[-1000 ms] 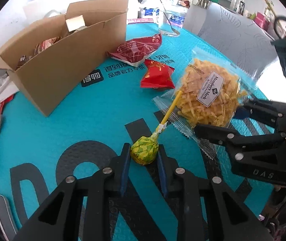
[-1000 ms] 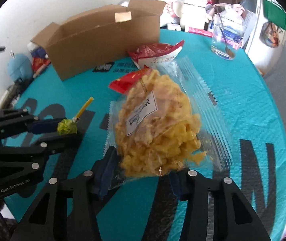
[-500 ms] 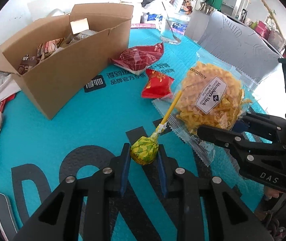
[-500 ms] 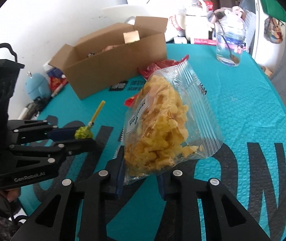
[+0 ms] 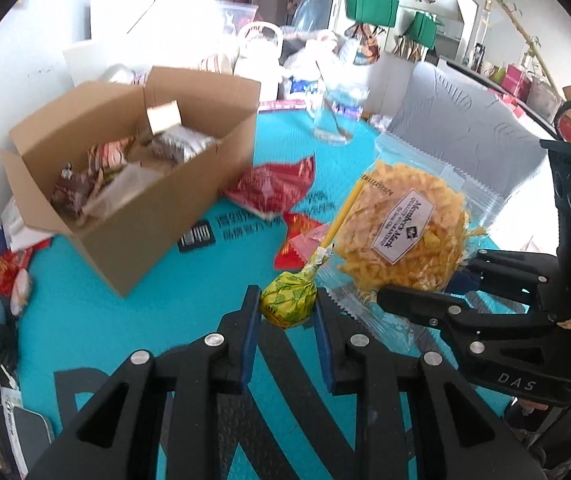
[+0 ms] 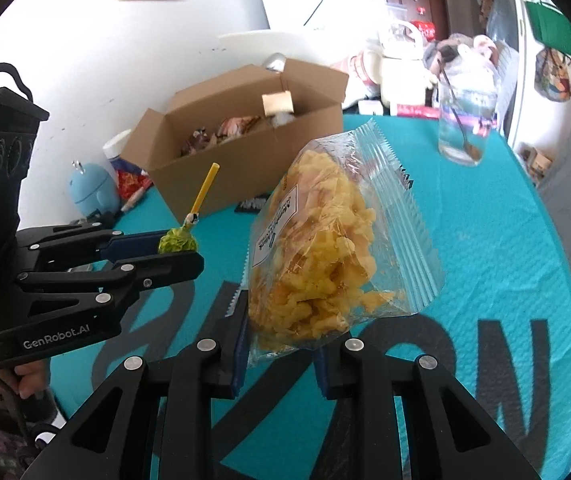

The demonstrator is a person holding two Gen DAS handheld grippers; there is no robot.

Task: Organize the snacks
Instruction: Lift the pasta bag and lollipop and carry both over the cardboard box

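Lollipop (image 5: pixel 288 303) clamped by its wrapped head in my left jaws (image 5: pixel 285 320), stick pointing up and away toward the cardboard box (image 5: pixel 133 184). Right jaws (image 6: pixel 281 340) pinched on the bottom edge of the chip bag (image 6: pixel 325 248), which stands upright above them. Both loads off the worktop (image 6: pixel 505 240). Box lies ahead-left, open top up; left hand looks nearer.

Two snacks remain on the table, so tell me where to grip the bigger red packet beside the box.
Take the red packet by its raised, crumpled corner pointing away from the cardboard box, coming from above on that open side. It lies flat on the table and the box wall crowds its other end.
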